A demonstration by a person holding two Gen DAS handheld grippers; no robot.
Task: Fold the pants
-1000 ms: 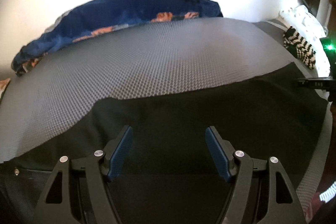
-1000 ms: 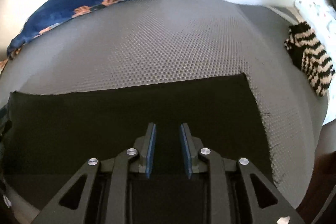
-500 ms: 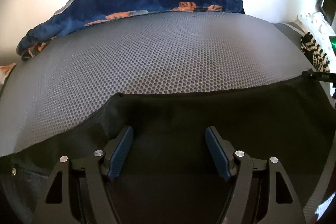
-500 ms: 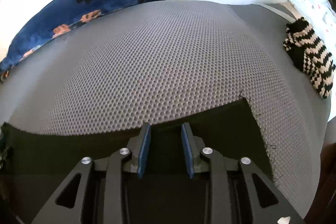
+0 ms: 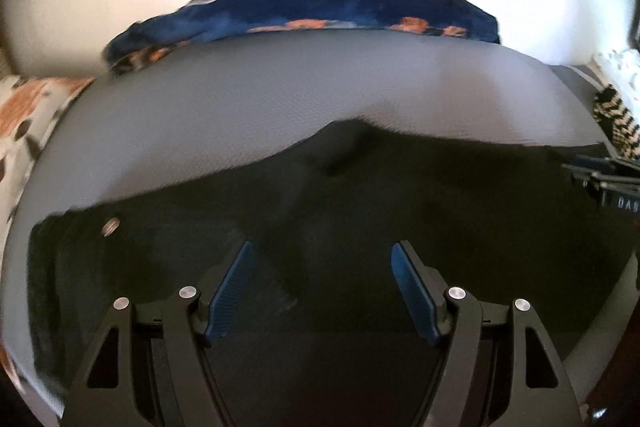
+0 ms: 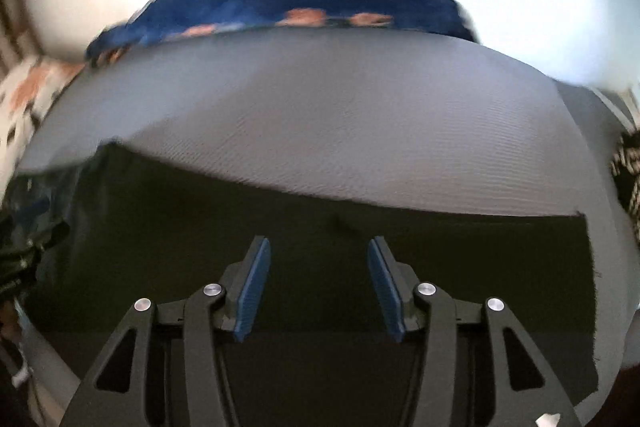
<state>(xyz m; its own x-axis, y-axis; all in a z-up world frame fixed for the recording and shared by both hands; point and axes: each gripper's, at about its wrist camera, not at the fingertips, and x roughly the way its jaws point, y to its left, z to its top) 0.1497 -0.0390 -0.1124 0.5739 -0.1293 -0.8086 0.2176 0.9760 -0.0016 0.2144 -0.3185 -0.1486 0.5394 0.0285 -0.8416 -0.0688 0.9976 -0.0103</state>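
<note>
Black pants (image 5: 400, 195) lie flat on a grey mesh surface (image 5: 280, 95). In the left wrist view their metal waist button (image 5: 110, 226) shows at the left. My left gripper (image 5: 322, 259) is open and empty just above the pants. In the right wrist view the pants (image 6: 460, 251) fill the lower half, with their frayed hem edge at the right. My right gripper (image 6: 316, 255) is open and empty over the fabric. The other gripper's black body (image 5: 608, 183) shows at the right edge of the left wrist view.
A dark blue blanket with orange prints (image 5: 320, 7) lies heaped at the far edge of the grey surface (image 6: 360, 115). A black-and-white striped knit item (image 5: 618, 121) sits at the right edge. A white spotted cloth (image 5: 24, 115) lies at the left. A white wall stands behind.
My right gripper has opened from nearly shut. Both cameras have pulled back and up, so more of the pants shows. The waist button has come further into the left view.
</note>
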